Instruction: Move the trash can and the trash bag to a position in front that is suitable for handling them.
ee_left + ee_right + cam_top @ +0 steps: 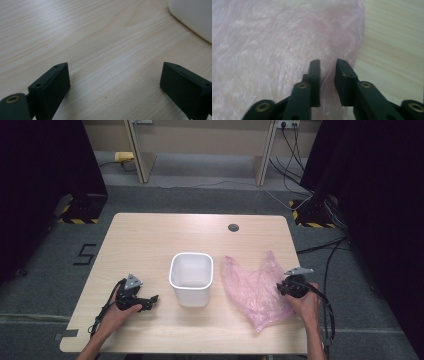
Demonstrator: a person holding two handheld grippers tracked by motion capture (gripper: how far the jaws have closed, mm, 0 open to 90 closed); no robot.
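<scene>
My light wooden table [150,240] with rounded corners carries a white square plastic bin [191,278] standing upright at its middle and a crumpled translucent pink plastic bag [255,287] lying just right of it.

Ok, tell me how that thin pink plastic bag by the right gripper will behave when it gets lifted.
The thin pink plastic bag lies crumpled and flat on the wooden table, so it will probably hang limp and sag. It looks see-through and filmy, so likely very light. A fold sits between the right gripper's nearly closed jaws; the slick film may slip unless pinched firmly.
</scene>
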